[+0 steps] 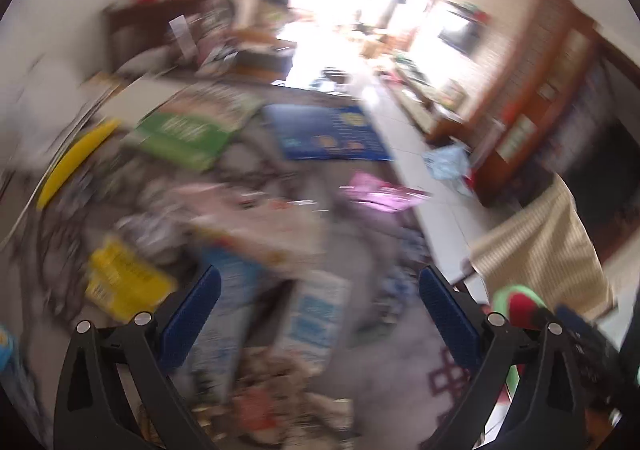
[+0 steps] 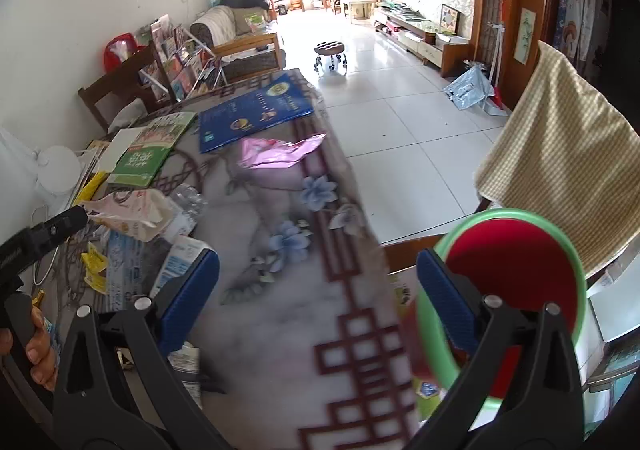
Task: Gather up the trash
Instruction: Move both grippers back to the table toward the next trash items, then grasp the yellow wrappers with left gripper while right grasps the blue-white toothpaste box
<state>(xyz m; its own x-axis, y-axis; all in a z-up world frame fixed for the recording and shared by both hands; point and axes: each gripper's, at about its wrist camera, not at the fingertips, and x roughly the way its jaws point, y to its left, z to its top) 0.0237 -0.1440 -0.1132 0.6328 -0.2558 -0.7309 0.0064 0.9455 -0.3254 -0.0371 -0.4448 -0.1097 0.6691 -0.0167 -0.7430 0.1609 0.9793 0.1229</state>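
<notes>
Both the left gripper (image 1: 320,314) and right gripper (image 2: 318,292) gape wide, empty. Crumpled cartons and wrappers (image 2: 152,226) litter the patterned tablecloth (image 2: 280,290) at left; the green-rimmed red bin (image 2: 512,290) waits lower right. Best to pinch one loose wrapper at a time.

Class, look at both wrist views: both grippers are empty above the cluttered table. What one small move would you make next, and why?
Probably lower the right gripper toward the pink wrapper. Its jaws stand open and empty, the wrapper lies loose on the tablecloth, and the red bin with a green rim waits beside the table.
</notes>
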